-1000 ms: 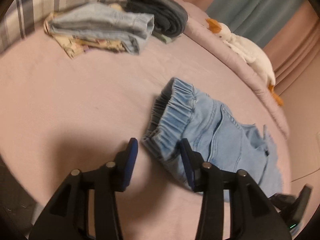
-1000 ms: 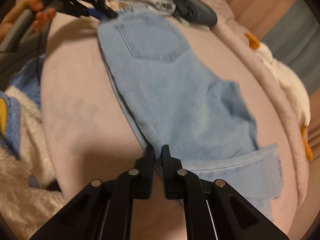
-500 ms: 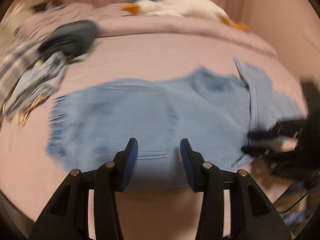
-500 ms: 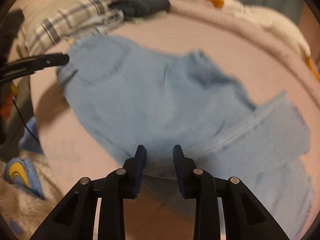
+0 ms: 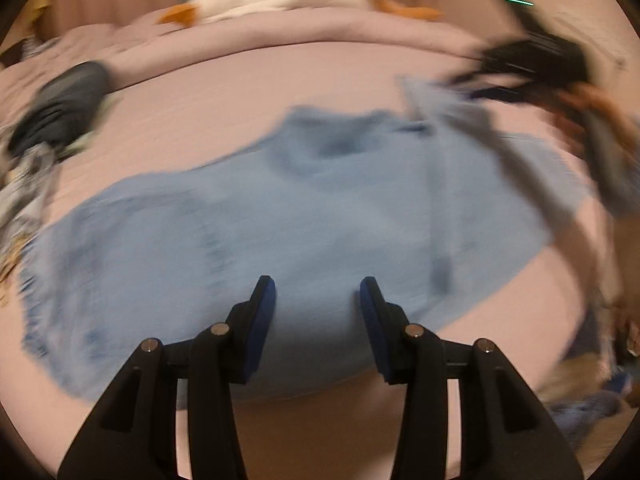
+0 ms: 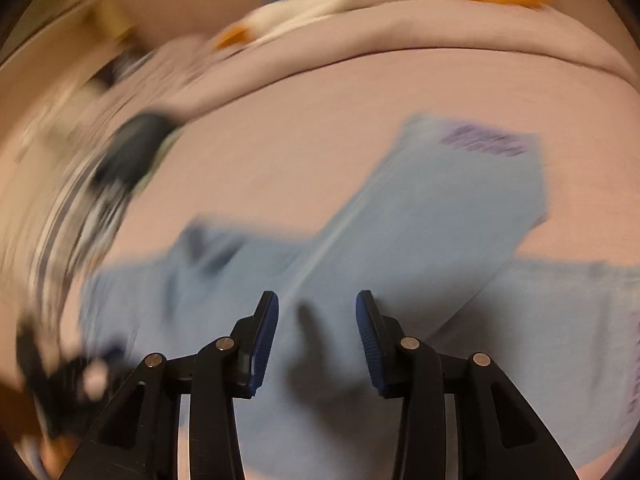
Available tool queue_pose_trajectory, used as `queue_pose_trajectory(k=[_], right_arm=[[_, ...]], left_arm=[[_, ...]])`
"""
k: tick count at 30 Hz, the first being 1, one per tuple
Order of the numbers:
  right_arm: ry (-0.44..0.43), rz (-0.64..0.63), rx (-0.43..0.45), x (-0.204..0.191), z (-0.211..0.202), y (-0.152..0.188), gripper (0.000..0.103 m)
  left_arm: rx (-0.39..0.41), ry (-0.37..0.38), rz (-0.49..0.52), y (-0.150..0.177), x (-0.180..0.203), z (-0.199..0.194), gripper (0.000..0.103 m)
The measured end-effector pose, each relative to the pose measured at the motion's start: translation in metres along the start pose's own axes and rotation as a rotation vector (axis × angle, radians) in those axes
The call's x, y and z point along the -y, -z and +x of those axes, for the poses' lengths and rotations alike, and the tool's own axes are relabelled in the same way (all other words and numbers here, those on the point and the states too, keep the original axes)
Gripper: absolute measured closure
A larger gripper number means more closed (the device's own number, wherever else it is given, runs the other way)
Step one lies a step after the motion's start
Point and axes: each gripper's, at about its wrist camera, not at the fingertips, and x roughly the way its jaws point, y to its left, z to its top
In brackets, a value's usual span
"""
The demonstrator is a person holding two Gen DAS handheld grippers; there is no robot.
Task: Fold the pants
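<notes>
Left wrist view: light blue denim pants (image 5: 304, 216) lie spread on the pink bed (image 5: 248, 80), one leg folded across diagonally. Left gripper (image 5: 318, 300) wide open, holding nothing, over the near edge. Right gripper (image 6: 317, 312) also gaping, empty, over the leg. Fabric looks soft, floppy, mid-weight; best pinched at a hem or waistband edge. No containers visible. Heavy blur.

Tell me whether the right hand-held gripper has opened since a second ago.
Yes. The right hand-held gripper was pinched shut on the jeans; now it is wide open above them.
</notes>
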Motion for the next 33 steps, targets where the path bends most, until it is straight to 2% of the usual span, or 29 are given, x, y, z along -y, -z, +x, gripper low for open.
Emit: queue_pose_trajectory(k=[2,6,10,12,13,14,15,18,20,23,27,28,30,33], right_arm=[[0.024,0.033,-0.021,0.006,0.015,-0.028,0.062],[0.11,0.077,-0.081,0.003,0.061,-0.068,0.062],[0.175,0.112,-0.142,0.009,0.094,-0.081,0.062],[0.233,0.085,-0.135,0.006,0.098,-0.08,0.063],[0.269,0.067,-0.125,0.005,0.097,-0.08,0.077],[0.282,0.05,-0.118,0.004,0.096,-0.078,0.088],[0.275,0.043,-0.11,0.006,0.093,-0.076,0.09],[0.228,0.076,-0.044,0.018,0.064,-0.069,0.094],[0.139,0.104,0.036,0.025,0.027,-0.061,0.094],[0.032,0.143,0.199,0.047,-0.06,-0.03,0.094],[0.031,0.229,0.315,0.089,-0.136,0.025,0.094],[0.046,0.257,0.313,0.101,-0.139,0.034,0.094],[0.084,0.33,0.286,0.135,-0.148,0.076,0.094],[0.086,0.471,0.206,0.173,-0.128,0.12,0.094]], left_arm=[[-0.006,0.092,0.022,-0.008,0.018,0.009,0.059],[-0.018,0.14,0.094,-0.019,0.051,0.027,0.06],[-0.043,0.132,0.155,-0.023,0.074,0.046,0.06],[-0.054,0.11,0.177,-0.023,0.082,0.052,0.059],[-0.048,0.106,0.186,-0.023,0.083,0.052,0.063],[-0.045,0.108,0.193,-0.021,0.083,0.049,0.074],[-0.047,0.128,0.197,-0.021,0.082,0.048,0.079],[-0.042,0.105,0.218,-0.018,0.086,0.046,0.083],[-0.041,0.108,0.224,-0.017,0.088,0.045,0.086],[-0.035,0.091,0.254,-0.015,0.091,0.044,0.089],[-0.027,0.077,0.301,-0.017,0.098,0.045,0.091],[-0.027,0.074,0.315,-0.018,0.099,0.045,0.091],[-0.033,0.064,0.331,-0.017,0.101,0.046,0.091],[-0.046,0.047,0.351,-0.015,0.104,0.046,0.091]])
